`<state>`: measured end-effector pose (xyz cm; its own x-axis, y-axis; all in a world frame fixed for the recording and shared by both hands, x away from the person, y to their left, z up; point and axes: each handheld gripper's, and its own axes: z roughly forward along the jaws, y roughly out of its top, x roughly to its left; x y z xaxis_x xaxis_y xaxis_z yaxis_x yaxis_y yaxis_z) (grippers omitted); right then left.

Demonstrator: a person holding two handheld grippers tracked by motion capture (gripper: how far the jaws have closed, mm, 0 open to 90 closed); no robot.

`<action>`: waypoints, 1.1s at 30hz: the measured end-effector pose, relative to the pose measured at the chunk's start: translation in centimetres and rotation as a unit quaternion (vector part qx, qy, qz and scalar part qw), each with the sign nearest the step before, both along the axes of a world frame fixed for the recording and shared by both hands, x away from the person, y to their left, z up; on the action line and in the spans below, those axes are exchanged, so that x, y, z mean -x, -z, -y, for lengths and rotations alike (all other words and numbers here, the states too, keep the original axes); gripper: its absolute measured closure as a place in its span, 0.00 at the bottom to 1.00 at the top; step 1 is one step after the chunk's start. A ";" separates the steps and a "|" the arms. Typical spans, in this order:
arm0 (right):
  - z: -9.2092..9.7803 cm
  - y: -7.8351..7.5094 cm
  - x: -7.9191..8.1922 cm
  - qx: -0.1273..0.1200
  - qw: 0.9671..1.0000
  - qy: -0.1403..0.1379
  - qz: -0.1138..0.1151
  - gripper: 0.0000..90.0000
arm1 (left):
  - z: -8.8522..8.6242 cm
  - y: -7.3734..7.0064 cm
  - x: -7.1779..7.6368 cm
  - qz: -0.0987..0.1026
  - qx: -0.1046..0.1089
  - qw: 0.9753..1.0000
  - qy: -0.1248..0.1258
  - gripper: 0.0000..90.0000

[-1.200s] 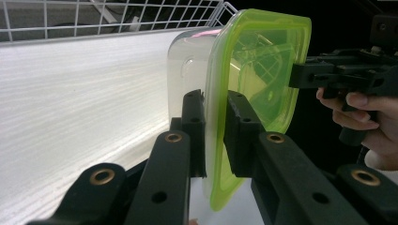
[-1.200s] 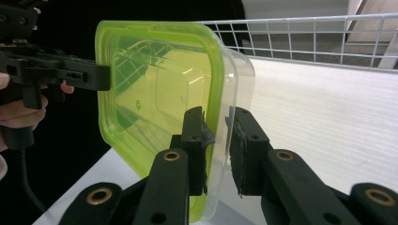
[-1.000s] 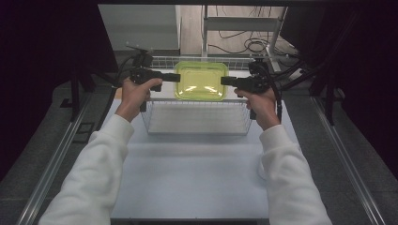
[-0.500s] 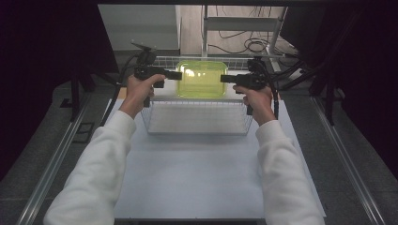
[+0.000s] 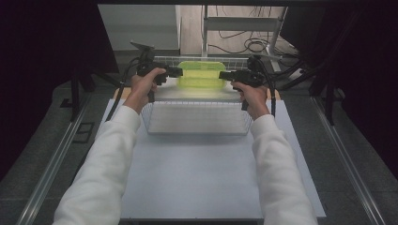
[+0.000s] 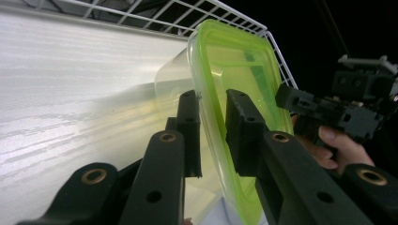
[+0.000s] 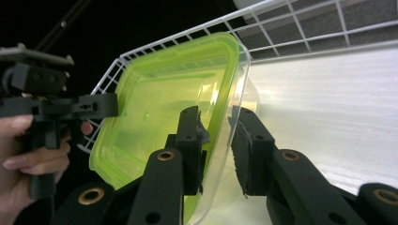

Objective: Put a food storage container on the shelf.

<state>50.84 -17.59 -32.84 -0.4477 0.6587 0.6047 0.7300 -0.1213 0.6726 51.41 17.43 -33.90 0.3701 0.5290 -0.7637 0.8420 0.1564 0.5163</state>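
A clear container with a yellow-green lid (image 5: 202, 75) hangs in the air over the far part of a white wire basket (image 5: 197, 127). My left gripper (image 5: 176, 71) is shut on its left rim and my right gripper (image 5: 224, 75) is shut on its right rim. In the left gripper view the jaws (image 6: 211, 96) clamp the green lid edge (image 6: 234, 61), with the right gripper (image 6: 293, 99) beyond it. In the right gripper view the jaws (image 7: 214, 115) pinch the clear wall and lid rim (image 7: 164, 112); the left gripper (image 7: 110, 105) holds the opposite edge.
The basket stands at the far end of a white table (image 5: 202, 178). Metal rails (image 5: 51, 164) run along both sides. Cables (image 5: 253, 44) lie on the floor beyond the table, and dark curtains flank it.
Both hands have carried the container farther away from the person, from above the basket's middle toward its far end, and slightly higher. Both grips stayed on.
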 end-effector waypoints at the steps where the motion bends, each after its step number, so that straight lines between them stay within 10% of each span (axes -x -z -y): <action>1: 0.0 0.1 -0.1 -0.006 1.000 0.003 -0.005 0.79 | 0.0 0.1 -0.1 -0.003 0.002 1.000 -0.002 0.84; 9: 0.0 0.5 -0.6 -0.024 0.999 0.015 -0.023 0.78 | -0.1 0.7 -0.6 -0.004 0.018 1.000 -0.004 0.81; 15: 0.2 0.3 -0.3 -0.023 0.999 0.029 -0.016 0.62 | -0.2 0.4 -0.2 0.029 -0.019 0.999 -0.009 0.60; 24: 0.1 -1.1 1.4 -0.010 0.999 0.033 0.028 0.43 | -0.1 -1.4 2.2 0.111 -0.049 0.993 -0.008 0.44; 33: -0.1 -2.7 5.4 0.057 0.995 0.029 0.080 0.35 | -0.6 -2.9 6.9 0.170 -0.110 0.979 0.011 0.38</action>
